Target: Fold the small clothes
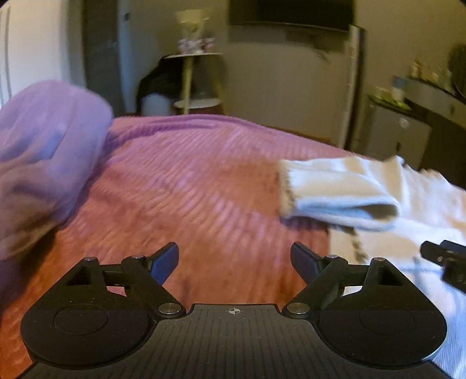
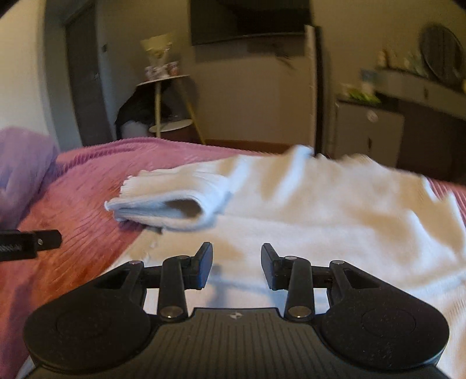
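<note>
A white knitted garment [image 2: 320,204] lies spread on the pink ribbed bedspread [image 2: 87,180], with one sleeve [image 2: 174,201] folded over toward the left. It also shows in the left wrist view [image 1: 343,189] at the right. My left gripper [image 1: 234,262] is open and empty over bare bedspread [image 1: 189,189], left of the garment. My right gripper [image 2: 236,265] is open and empty, just above the garment's near part. The right gripper's tip [image 1: 445,259] shows at the left view's right edge, and the left gripper's tip [image 2: 32,242] at the right view's left edge.
A purple pillow or blanket [image 1: 43,157] is bunched at the bed's left. Beyond the bed stand a round white side table [image 1: 195,78] with items, a dark wall screen [image 2: 250,20], and a low cabinet [image 2: 370,131] and shelf at the right.
</note>
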{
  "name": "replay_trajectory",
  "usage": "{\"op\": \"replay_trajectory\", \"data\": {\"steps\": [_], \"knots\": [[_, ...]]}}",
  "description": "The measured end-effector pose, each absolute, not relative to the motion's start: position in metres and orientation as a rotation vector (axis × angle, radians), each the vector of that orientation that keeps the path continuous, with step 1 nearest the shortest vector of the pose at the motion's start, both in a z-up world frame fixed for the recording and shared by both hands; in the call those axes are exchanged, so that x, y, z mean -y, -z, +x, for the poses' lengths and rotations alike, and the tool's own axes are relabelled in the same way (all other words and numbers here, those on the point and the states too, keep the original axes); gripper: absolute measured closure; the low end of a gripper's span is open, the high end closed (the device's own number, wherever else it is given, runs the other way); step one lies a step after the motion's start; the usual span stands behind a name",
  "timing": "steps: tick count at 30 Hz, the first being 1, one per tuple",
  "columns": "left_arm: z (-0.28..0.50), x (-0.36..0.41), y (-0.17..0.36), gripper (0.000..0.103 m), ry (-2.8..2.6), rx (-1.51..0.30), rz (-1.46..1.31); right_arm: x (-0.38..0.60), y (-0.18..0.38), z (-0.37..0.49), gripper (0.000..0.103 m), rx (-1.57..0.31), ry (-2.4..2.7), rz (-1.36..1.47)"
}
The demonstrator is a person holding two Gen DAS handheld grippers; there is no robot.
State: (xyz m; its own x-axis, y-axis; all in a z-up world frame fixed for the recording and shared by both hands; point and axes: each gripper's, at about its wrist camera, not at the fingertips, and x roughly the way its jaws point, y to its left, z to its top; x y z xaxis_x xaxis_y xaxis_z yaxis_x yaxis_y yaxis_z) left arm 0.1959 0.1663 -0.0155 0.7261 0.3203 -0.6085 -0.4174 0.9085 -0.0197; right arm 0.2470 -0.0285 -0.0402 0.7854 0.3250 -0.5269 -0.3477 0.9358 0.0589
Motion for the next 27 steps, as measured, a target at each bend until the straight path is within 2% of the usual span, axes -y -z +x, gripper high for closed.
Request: {"op": "replay_trajectory", "data": {"steps": [7,12,14,15,18,20,23,24,25,27], "knots": [[0.195,-0.189,0.035,0.015,-0.437,-0.681,-0.236,-0.028,0.049,0.275,0.067,-0.488,-0.338,-0.295],[0.195,-0.191,0.039,0.015,-0.443,-0.683,-0.246,-0.055,0.051,0.288,0.068,-0.455,-0.367,-0.37],[0.195,-0.19,0.04,0.015,-0.438,-0.684,-0.243,-0.06,0.05,0.292,0.082,-0.443,-0.382,-0.368],[0.195,-0.188,0.04,0.015,-0.431,-0.684,-0.24,-0.058,0.047,0.295,0.096,-0.445,-0.391,-0.336],[0.193,-0.181,0.038,0.015,-0.41,-0.677,-0.225,-0.027,0.027,0.305,0.097,-0.465,-0.342,-0.072],[0.192,-0.178,0.036,0.015,-0.401,-0.665,-0.215,0.018,0.016,0.306,0.097,-0.479,-0.289,0.207],[0.192,-0.176,0.035,0.015,-0.391,-0.656,-0.219,0.085,0.021,0.297,0.094,-0.521,-0.151,0.544],[0.192,-0.175,0.036,0.015,-0.381,-0.659,-0.223,0.102,0.027,0.294,0.09,-0.544,-0.105,0.604],[0.192,-0.174,0.036,0.015,-0.376,-0.662,-0.224,0.113,0.033,0.293,0.082,-0.575,-0.078,0.614],[0.193,-0.169,0.038,0.015,-0.365,-0.668,-0.214,0.122,0.042,0.291,0.081,-0.611,-0.031,0.513]]}}
